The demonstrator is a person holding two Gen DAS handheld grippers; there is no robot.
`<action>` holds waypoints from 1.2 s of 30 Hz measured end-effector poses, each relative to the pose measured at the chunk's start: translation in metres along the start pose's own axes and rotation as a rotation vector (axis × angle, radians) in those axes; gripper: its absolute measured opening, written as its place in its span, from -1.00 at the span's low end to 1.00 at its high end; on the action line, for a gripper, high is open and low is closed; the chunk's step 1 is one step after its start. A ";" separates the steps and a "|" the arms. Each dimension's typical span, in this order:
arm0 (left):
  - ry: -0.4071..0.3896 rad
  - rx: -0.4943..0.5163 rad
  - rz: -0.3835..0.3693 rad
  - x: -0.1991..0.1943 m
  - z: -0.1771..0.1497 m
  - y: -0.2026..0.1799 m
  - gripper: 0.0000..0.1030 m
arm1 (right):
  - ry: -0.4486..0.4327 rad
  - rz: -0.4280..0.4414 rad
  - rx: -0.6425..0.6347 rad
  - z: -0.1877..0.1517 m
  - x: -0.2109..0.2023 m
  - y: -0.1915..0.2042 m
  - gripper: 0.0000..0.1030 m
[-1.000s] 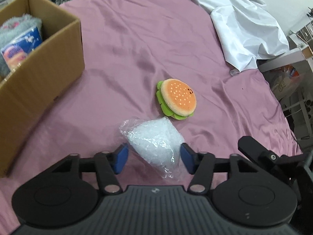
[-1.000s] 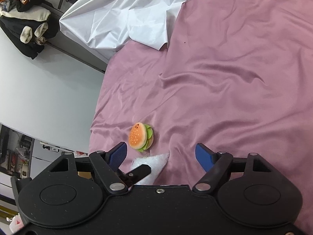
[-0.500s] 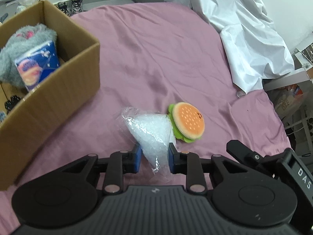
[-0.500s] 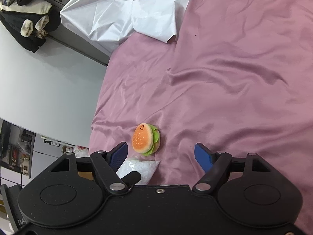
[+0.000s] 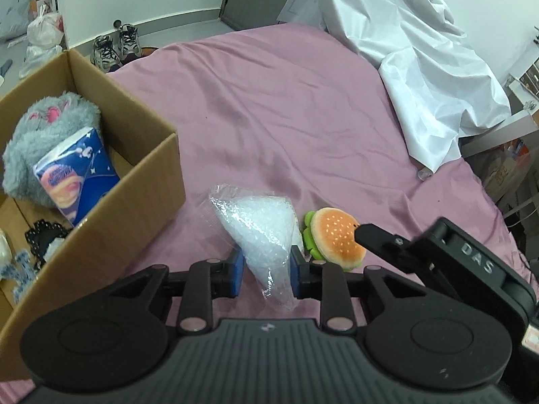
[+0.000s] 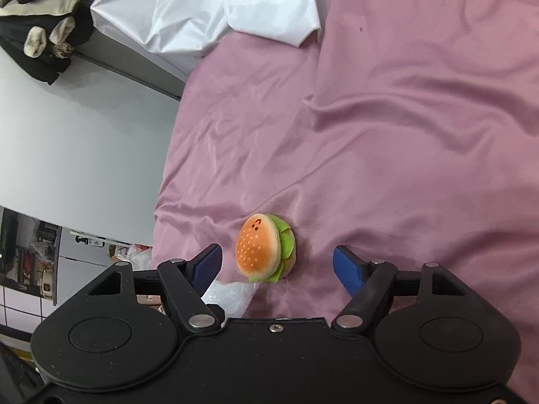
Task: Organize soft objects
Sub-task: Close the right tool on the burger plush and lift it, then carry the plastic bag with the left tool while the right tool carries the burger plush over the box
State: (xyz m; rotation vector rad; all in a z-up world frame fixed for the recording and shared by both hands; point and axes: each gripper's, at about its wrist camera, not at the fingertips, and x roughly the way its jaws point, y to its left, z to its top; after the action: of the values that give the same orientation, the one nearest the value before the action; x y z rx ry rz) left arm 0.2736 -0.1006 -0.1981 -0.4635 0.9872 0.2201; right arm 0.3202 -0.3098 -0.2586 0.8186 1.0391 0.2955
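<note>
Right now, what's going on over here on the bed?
A person is tidying soft things off a pink bedsheet into a cardboard box. The left claw is shut on a clear plastic bag of white filling. The right claw is open, lined up on a plush burger lying on the sheet, not touching it yet. A grey plush and a blue packet are already in the box.

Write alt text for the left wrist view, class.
The left tool is shut on a clear bag of white filling over a pink sheet. A burger toy lies just right of it; an open box of soft things stands left.
</note>
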 end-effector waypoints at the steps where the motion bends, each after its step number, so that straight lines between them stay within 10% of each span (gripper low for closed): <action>1: 0.000 0.006 0.005 0.001 0.001 0.000 -0.49 | 0.001 0.000 0.002 0.000 0.002 0.000 0.40; 4: -0.007 0.035 0.023 0.000 0.001 -0.001 -0.49 | 0.005 0.015 0.015 0.000 0.006 -0.001 0.35; 8: -0.013 0.068 0.028 -0.003 0.003 -0.003 -0.49 | 0.063 0.025 0.043 -0.001 0.015 -0.008 -0.47; 11: -0.011 0.082 0.025 -0.006 0.003 -0.004 -0.49 | 0.051 0.032 0.034 -0.003 0.009 -0.008 -0.59; 36: -0.047 0.200 -0.022 -0.087 -0.018 0.006 -0.49 | -0.149 0.017 -0.059 -0.049 -0.093 0.006 -0.63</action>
State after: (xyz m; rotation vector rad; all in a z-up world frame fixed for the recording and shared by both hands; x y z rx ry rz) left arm 0.2109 -0.1012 -0.1345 -0.2854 0.9468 0.1102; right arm 0.2327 -0.3367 -0.2063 0.7847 0.8808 0.2748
